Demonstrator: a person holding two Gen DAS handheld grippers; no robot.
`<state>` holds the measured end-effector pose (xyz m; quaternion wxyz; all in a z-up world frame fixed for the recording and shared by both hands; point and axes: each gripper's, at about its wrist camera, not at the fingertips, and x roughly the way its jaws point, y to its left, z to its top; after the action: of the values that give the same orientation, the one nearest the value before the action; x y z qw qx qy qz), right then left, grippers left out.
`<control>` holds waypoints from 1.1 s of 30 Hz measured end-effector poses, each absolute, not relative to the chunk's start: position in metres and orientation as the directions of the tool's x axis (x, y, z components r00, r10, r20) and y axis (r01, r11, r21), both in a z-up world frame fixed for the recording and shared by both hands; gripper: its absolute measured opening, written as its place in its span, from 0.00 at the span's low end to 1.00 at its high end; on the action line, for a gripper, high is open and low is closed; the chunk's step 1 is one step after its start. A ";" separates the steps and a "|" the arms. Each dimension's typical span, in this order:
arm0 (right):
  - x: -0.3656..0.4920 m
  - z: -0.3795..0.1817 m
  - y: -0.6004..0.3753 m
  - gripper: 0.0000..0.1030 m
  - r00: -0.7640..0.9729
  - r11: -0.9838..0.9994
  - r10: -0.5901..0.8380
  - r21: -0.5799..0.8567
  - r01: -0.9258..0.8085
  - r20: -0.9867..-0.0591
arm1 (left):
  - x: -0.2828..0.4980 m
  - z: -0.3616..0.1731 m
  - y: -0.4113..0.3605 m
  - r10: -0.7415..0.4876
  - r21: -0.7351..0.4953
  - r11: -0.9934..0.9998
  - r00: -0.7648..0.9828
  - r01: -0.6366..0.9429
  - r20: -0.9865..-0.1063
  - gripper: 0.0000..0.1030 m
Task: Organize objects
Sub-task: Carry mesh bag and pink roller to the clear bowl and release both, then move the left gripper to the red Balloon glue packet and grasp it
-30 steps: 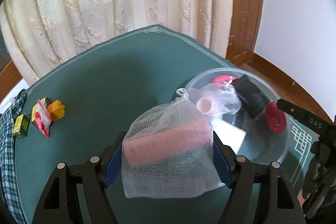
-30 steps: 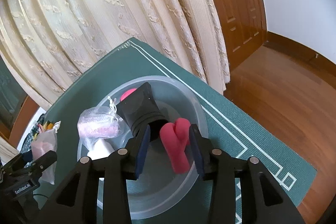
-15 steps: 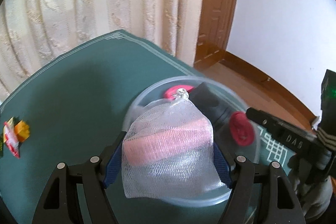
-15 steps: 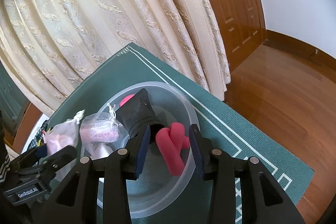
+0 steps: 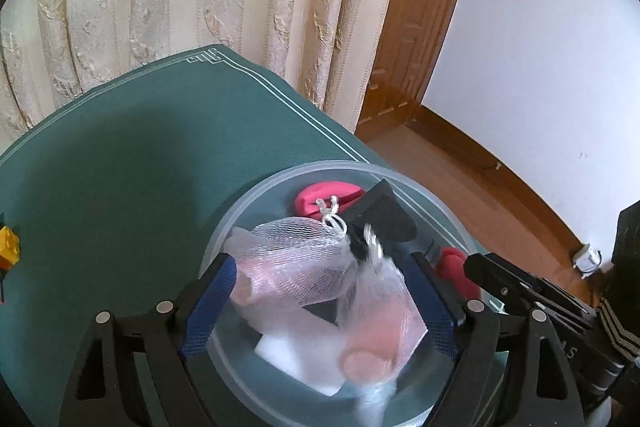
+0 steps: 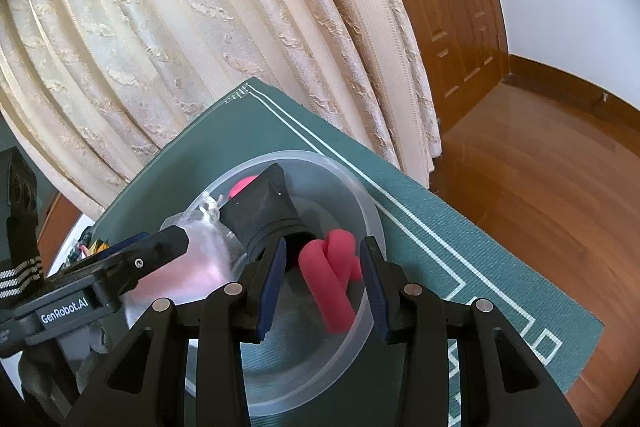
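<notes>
Mesh bags (image 5: 304,263) in clear bowl (image 5: 240,211)

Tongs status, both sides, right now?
Left tongs: opening, mesh bag dropping free into the bowl.
Right tongs: open, narrow gap, gripping nothing.

1. The left gripper (image 5: 324,301) has black plastic arms with triangular cut-outs, round silver screw heads at the joints, and blue ribbed pads (image 5: 208,303) on the inner faces.
2. The right gripper (image 6: 322,283) has the same build: black frame, silver screws, blue pads (image 6: 272,283).
3. In the right wrist view the left gripper's finger bears white lettering, "GenRobot.AI".
4. A black strap with white stripes (image 6: 20,279) sits behind it.
</notes>
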<state>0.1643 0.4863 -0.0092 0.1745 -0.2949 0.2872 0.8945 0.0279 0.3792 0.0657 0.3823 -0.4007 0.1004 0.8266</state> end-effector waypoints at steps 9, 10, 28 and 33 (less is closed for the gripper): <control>0.164 0.000 0.470 0.39 -0.786 -0.803 0.113 0.410 -0.433 -0.608 | 0.028 0.073 0.358 0.523 -0.102 -0.718 -0.438 -0.688 -0.731 0.86; 0.163 0.001 0.467 0.39 -0.787 -0.807 0.109 0.408 -0.426 -0.607 | 0.028 0.073 0.356 0.518 -0.100 -0.724 -0.443 -0.682 -0.732 0.86; 0.157 0.009 0.431 0.41 -0.804 -0.847 0.052 0.400 -0.350 -0.593 | 0.029 0.075 0.316 0.442 -0.060 -0.797 -0.511 -0.602 -0.737 0.94; 0.154 0.013 0.422 0.41 -0.807 -0.855 0.040 0.398 -0.333 -0.589 | 0.024 0.075 0.298 0.408 -0.049 -0.828 -0.541 -0.559 -0.736 0.94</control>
<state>0.1540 0.4222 0.0133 0.1015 -0.2933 0.2496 0.9173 0.0244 0.2978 0.0752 0.2771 -0.3910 0.0963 0.8724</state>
